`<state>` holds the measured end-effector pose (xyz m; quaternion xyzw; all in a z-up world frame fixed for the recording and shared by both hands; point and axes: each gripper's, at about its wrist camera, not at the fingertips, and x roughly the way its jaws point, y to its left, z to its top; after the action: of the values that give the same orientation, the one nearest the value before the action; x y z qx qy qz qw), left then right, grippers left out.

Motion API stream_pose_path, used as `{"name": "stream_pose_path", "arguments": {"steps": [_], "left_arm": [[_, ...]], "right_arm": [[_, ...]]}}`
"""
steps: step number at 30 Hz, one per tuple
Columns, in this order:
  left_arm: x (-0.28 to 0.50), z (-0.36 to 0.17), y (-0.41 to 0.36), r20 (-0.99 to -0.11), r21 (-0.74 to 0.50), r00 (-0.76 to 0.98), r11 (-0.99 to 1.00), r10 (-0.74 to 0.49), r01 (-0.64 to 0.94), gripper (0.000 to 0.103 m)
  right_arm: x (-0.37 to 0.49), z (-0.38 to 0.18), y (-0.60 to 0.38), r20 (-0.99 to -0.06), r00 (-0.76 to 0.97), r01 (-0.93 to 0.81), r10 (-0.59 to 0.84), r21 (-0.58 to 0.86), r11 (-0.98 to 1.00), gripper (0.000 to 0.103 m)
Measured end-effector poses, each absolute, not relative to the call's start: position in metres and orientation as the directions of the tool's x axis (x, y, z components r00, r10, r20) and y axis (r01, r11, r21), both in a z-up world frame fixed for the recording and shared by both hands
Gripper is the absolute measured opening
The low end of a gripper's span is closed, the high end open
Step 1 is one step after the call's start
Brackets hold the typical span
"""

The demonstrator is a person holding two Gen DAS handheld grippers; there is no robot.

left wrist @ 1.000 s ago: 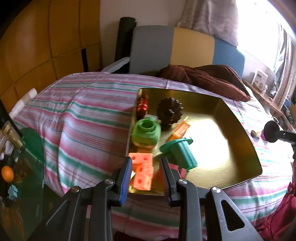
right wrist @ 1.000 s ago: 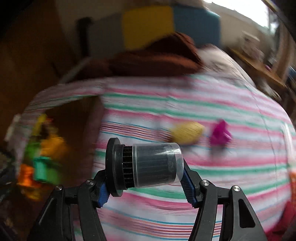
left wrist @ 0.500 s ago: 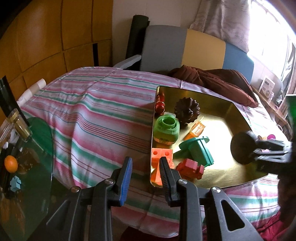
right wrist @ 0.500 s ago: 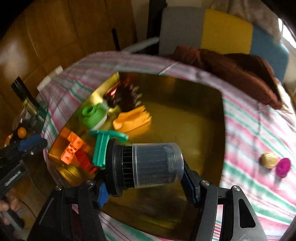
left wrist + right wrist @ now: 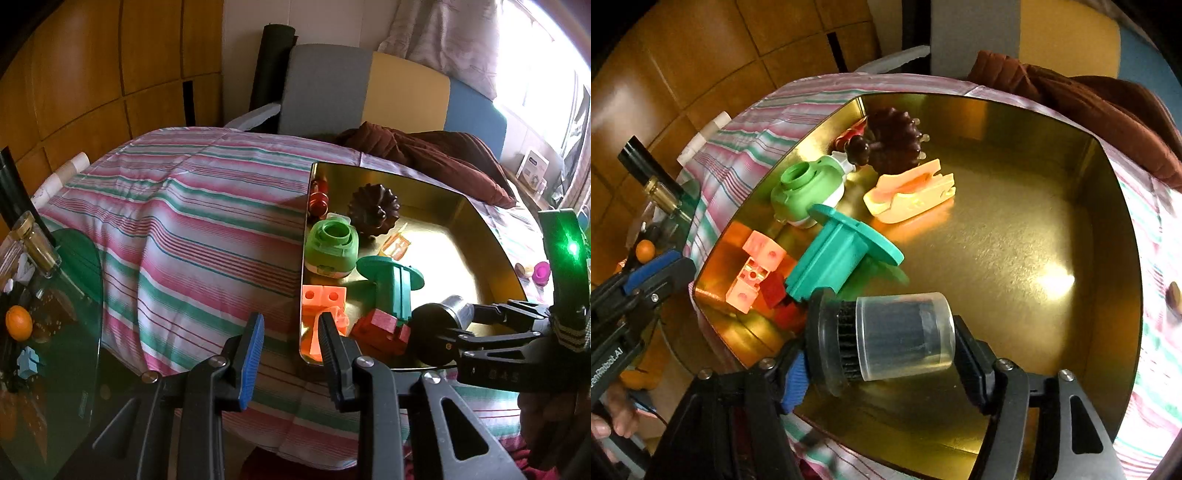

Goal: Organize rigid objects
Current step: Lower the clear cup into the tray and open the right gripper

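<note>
Currently I hold a filter (image 5: pixel 882 345) in my right claw (image 5: pixel 882 350): a black pleated cylinder with a clear cap and a wide black flange. The two fingers press on its ends, flange at the left pad, cap at the right, with the filter lying crosswise between them. It sits above the near part of the tray (image 5: pixel 1015 236), a gold, shallow, square pan resting on the striped bedspread (image 5: pixel 192 229).

Inside the tray, all other parts are grouped along its left side. From far to near:
- a dark brown spiked ball (image 5: pixel 895 142) in the far corner, with a red piece (image 5: pixel 318 197) beside it against the wall;
- a green round cap (image 5: pixel 805 188);
- a pale orange clip (image 5: pixel 912 194), just right of the cap;
- a teal flanged spool (image 5: pixel 842 258), tilted, its flange toward the tray centre;
- orange blocks (image 5: pixel 753 269) and red blocks (image 5: pixel 382 328) in the near left corner, touching the spool base.

The right half of the tray floor is bare metal.

My left claw (image 5: pixel 290 343) is partly open and holds nothing. It hovers at the near left corner of the tray, with its right finger in front of the orange blocks.

On the bedspread, right of the tray, lie a yellow piece (image 5: pixel 521 268) and a magenta piece (image 5: pixel 542 271), close together. A brown blanket (image 5: pixel 424 151) is bunched behind the tray.
</note>
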<state>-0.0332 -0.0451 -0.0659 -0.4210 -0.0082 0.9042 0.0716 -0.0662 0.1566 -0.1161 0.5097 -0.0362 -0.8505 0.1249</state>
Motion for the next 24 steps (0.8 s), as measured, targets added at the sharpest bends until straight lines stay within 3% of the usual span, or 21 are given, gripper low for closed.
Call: {"name": "stream_pose_path", "arguments": {"steps": [6, 24], "left_arm": [[-0.030, -0.061, -0.042, -0.755, -0.068, -0.641, -0.989, 0.138, -0.133, 0.030], [-0.021, -0.043, -0.023, -0.731, -0.035, -0.664, -0.981, 0.156, -0.192, 0.030]], "right_arm": [[-0.063, -0.106, 0.161, -0.838, -0.470, 0.169, -0.278, 0.223, -0.960, 0.086], [-0.037, -0.050, 0.210, -0.755, -0.617, 0.110, -0.222, 0.196, -0.974, 0.087]]}}
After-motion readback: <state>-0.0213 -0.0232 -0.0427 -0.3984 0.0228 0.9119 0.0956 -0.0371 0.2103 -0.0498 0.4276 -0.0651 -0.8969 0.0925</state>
